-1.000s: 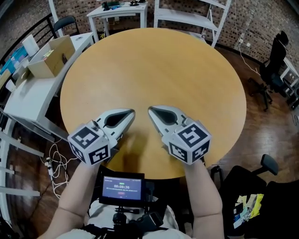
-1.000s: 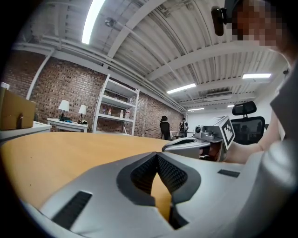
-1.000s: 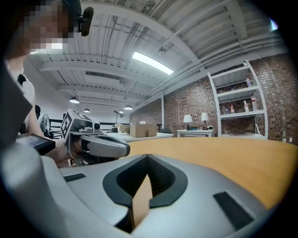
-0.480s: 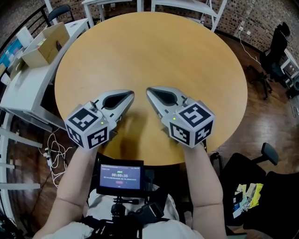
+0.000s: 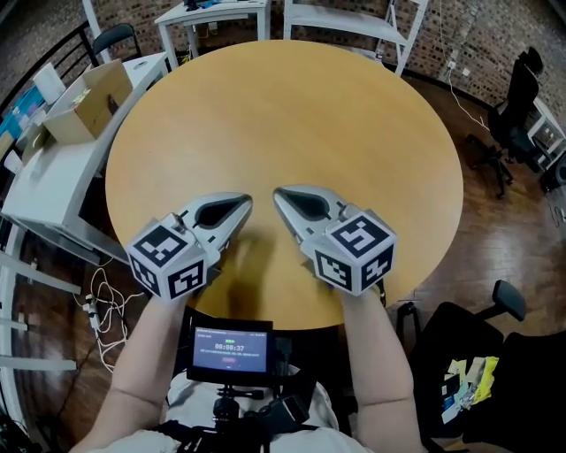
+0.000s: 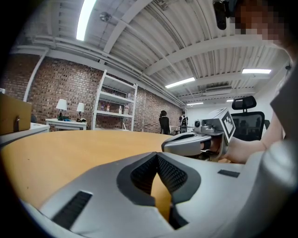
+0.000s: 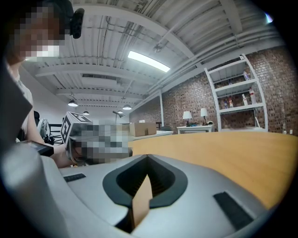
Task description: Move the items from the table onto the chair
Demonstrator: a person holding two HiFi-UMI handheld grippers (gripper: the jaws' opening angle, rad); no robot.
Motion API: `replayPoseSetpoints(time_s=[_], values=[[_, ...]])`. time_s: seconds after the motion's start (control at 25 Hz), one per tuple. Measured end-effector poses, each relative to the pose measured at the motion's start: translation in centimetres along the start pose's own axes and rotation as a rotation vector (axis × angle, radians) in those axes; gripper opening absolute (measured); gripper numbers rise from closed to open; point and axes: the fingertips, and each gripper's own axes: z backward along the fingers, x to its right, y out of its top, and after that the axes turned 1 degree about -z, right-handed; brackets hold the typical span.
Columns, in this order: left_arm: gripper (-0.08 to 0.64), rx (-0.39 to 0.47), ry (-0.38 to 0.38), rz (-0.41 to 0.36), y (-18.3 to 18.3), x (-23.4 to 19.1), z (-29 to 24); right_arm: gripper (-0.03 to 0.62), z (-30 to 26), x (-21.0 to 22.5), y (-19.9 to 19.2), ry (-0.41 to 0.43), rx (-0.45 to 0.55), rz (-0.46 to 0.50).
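Left gripper [image 5: 242, 203] and right gripper [image 5: 279, 194] are held over the round table [image 5: 292, 97], near its front edge; both jaw pairs are pressed together.

Open passage over the round table [image 5: 292, 106] ahead — hemmed by white desk [image 5: 53, 181] left, black chair [image 5: 442, 332] low right.

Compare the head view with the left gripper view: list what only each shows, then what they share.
Only the head view: the small screen at the person's chest and the white cables on the floor. Only the left gripper view: the ceiling strip lights and two table lamps. Both: the round wooden table, the shut right gripper and the white shelving.
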Motion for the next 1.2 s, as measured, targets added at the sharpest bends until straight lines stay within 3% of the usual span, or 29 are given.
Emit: replayPoseSetpoints(time_s=[1.2], values=[[0.008, 0.004, -0.006, -0.004, 0.11, 0.23, -0.09, 0.000, 0.17, 0.13, 0.00, -0.003, -0.004, 0.000]])
